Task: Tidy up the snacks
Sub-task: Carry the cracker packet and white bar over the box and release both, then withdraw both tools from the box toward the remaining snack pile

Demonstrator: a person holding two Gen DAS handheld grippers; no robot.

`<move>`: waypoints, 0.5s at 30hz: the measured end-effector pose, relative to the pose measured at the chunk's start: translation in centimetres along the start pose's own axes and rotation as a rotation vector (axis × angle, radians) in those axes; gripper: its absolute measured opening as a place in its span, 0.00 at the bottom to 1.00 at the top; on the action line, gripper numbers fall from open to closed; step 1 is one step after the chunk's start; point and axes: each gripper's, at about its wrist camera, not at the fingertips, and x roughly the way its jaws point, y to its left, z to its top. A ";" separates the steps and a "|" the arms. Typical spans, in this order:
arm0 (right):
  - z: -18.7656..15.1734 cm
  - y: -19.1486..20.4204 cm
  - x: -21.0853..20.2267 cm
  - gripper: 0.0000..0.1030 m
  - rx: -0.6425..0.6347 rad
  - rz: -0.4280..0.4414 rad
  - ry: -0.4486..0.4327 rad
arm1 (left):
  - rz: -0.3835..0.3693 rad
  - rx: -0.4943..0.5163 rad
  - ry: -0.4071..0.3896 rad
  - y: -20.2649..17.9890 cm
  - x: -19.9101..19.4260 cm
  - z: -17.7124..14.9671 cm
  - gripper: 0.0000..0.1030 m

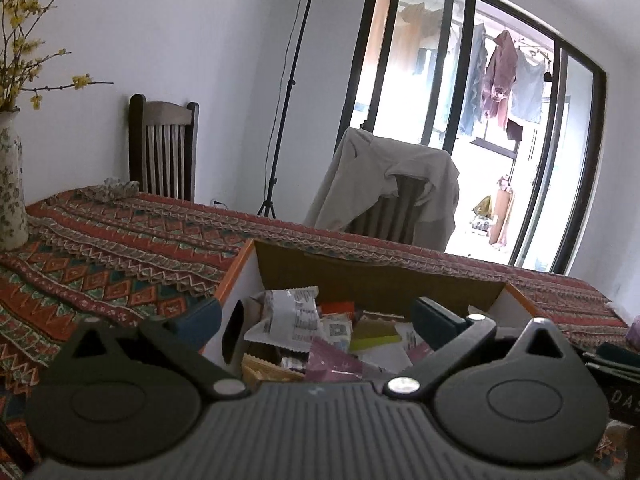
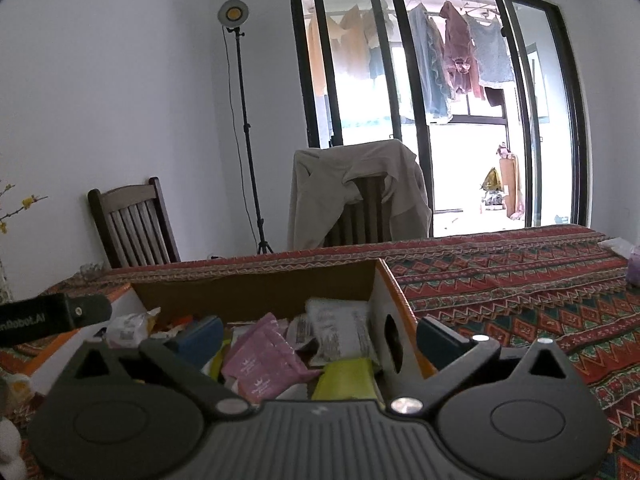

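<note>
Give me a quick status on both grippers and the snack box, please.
Left gripper open, straddling the box's left wall. Right gripper open, straddling its right wall. Snack box full of packets, on the table. Nothing in the way.

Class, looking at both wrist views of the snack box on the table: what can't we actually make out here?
- Box bottom and near wall: both views, hidden by gripper bodies and piled packets.
- Pink packet wording: right wrist view, too small.
- Vase: left wrist view, cut off by the left edge.
- Person's hands: in neither view.

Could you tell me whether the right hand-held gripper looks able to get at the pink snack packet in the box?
Probably yes: the right hand-held gripper is open, and the pink snack packet lies uncovered on top.
</note>
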 end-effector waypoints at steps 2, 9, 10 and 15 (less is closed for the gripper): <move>0.0 0.1 0.0 1.00 -0.004 -0.002 0.001 | 0.001 -0.001 -0.003 0.0 -0.1 0.0 1.00; 0.1 0.4 0.0 1.00 -0.016 -0.003 0.011 | -0.001 -0.021 -0.020 -0.1 -0.8 0.6 1.00; 0.3 0.5 -0.1 1.00 -0.020 -0.008 0.013 | -0.002 -0.028 -0.019 -0.1 -0.9 0.8 1.00; 1.5 0.9 -1.3 1.00 -0.021 -0.012 0.011 | -0.005 -0.067 -0.007 0.2 -1.9 2.2 1.00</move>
